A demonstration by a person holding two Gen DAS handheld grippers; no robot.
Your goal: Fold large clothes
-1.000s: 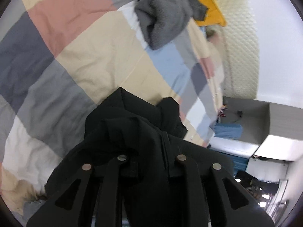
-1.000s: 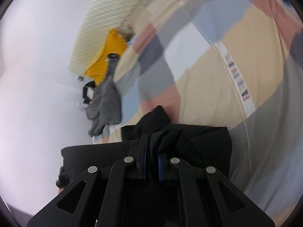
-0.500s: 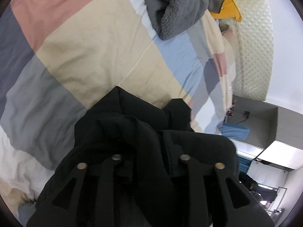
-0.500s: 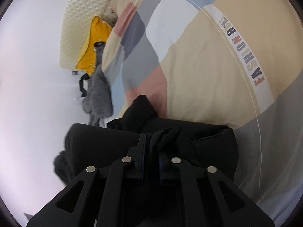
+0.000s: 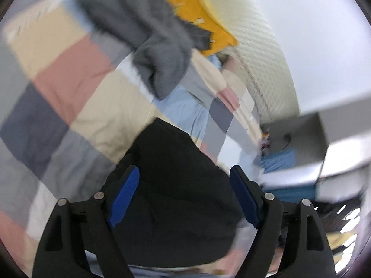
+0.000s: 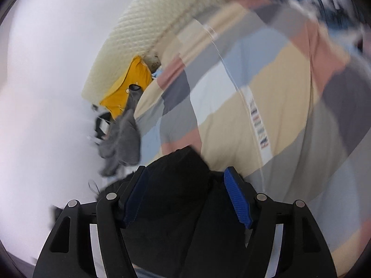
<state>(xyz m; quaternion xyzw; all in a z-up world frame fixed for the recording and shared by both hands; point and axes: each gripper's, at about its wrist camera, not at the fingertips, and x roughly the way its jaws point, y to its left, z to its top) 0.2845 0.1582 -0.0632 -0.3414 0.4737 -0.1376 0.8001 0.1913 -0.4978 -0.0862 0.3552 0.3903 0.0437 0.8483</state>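
A black garment [image 5: 183, 185] lies bunched on the patchwork bedspread [image 5: 69, 74]. It also shows in the right wrist view [image 6: 183, 185]. My left gripper [image 5: 184, 171] is open, its blue pads [image 5: 124, 194] spread wide on either side of the black cloth without pinching it. My right gripper [image 6: 185, 172] is also open, its blue pads [image 6: 236, 199] apart over the same garment. Both views are blurred by motion.
A grey fleece garment [image 5: 148, 34] and a yellow garment [image 5: 199, 14] lie farther up the bed near the cream quilted headboard [image 5: 262, 53]. They also show in the right wrist view, grey [image 6: 123, 139] and yellow [image 6: 129, 88]. Grey shelving [image 5: 324, 139] stands beside the bed.
Both grippers were shut on the black garment; now both have opened and let it go. The cloth has dropped onto the bedspread and both cameras have swung.
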